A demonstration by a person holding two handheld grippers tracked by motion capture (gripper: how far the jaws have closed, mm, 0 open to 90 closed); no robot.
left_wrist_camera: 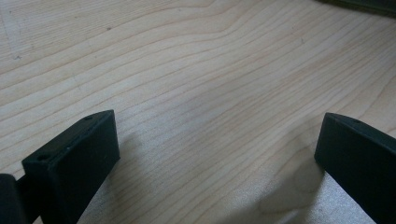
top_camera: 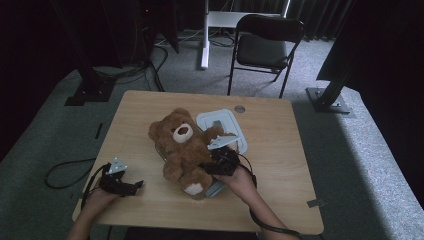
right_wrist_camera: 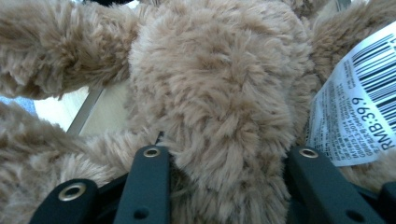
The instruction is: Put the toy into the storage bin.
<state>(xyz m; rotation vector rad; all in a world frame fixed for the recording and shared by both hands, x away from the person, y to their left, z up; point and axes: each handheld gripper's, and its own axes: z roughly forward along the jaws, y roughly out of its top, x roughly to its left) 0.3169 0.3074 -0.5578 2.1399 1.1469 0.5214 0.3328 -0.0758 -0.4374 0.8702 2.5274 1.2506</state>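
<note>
Brown teddy bear (top_camera: 183,150) lies on its back near the middle of the wooden table (top_camera: 280,170), head toward the far edge, its body resting over a shallow clear container (top_camera: 216,189) whose pale blue lid (top_camera: 225,125) lies just beyond the bear's arm. Right gripper (top_camera: 216,164) is down on the bear's lower body; in the right gripper view a thick plush limb (right_wrist_camera: 219,121) sits between the two black jaws, fur bulging against both, so I read it as grasping the bear, though the hold looks soft rather than hard-clenched. Left gripper (top_camera: 131,186) rests on bare table well to the left of the bear, jaws spread wide with nothing between them. Judgement: the step in hand looks like securing the bear to shift or seat it relative to the container. To do it well, bite deep into the limb rather than fur tips, lift slowly since plush sags and slips, and bring the idle left gripper in to steady the container so it does not drag along. A white hang tag (right_wrist_camera: 359,98) beside the limb carries barcodes and fine print; the legible line reads "RMB:39.9", the smaller text being too fine to read.
</note>
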